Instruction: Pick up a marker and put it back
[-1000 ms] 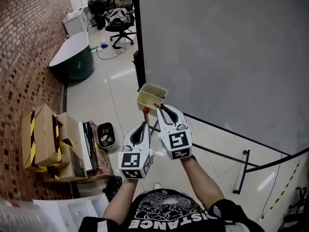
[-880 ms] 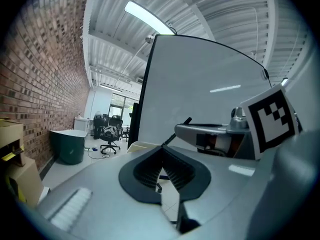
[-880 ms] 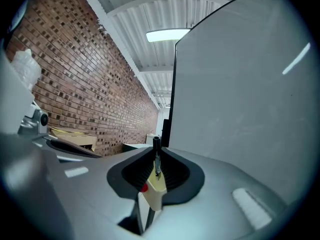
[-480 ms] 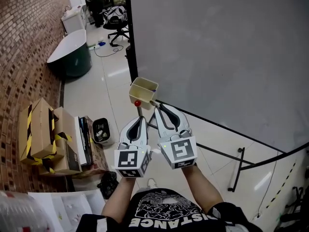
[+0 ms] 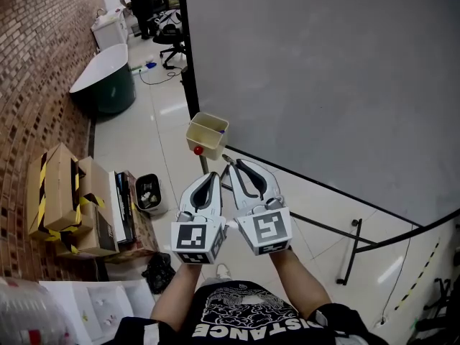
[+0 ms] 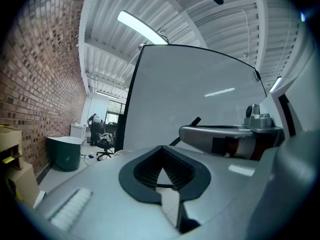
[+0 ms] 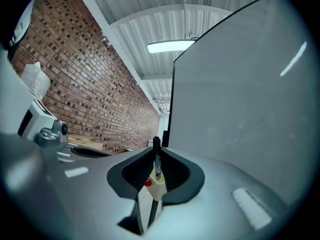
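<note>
The right gripper [image 5: 234,165] is seen clamped on a thin dark marker [image 7: 157,160], which is held upright at the very tips of the jaws. In the head view this is placed at the lower centre of the frame, just below a cream open-topped box [image 5: 203,144]. A small red knob [image 5: 198,150] is seen at the lower left of that box. The left gripper [image 5: 211,178] is held just beside the right one; its jaws are brought together at the tips and nothing is caught between them. The letters "ISTANCE" can be read in white on the person's black T-shirt [image 5: 244,315] at the bottom edge. Square black-and-white markers are carried on both gripper cubes. A large grey whiteboard [image 5: 323,70] fills the upper right. Cardboard boxes [image 5: 54,210] banded with yellow-and-black tape are stacked at the left, against the brick wall.
</note>
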{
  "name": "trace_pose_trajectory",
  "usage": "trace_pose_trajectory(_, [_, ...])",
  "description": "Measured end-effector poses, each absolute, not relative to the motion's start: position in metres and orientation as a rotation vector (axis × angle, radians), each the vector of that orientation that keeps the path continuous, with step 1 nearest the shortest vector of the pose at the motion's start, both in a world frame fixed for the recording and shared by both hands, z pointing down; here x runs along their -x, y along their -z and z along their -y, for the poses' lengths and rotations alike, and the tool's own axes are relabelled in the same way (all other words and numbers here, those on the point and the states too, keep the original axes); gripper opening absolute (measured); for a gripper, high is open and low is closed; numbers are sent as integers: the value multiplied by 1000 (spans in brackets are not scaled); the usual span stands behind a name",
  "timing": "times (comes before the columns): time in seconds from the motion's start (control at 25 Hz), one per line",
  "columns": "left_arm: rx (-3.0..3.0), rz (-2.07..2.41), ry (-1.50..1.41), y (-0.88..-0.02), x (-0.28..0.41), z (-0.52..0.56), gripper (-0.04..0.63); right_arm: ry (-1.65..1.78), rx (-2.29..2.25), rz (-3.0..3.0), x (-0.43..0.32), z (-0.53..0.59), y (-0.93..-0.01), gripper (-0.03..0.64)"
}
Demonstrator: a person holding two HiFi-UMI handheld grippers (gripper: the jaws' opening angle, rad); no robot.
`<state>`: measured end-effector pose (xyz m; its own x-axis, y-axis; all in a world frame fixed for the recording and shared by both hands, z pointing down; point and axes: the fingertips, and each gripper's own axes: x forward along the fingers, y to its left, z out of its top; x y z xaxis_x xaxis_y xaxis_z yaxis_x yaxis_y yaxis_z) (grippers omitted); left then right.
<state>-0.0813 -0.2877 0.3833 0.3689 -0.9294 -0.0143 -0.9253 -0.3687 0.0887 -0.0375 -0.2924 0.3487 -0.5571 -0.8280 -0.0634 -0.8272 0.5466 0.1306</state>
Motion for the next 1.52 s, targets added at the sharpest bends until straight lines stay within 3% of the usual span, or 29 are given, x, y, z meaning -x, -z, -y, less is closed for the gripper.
trace_pose_trajectory(1.52, [-2502, 1710, 38, -411, 139, 351, 5, 96, -1456, 2582, 88, 410, -432, 40])
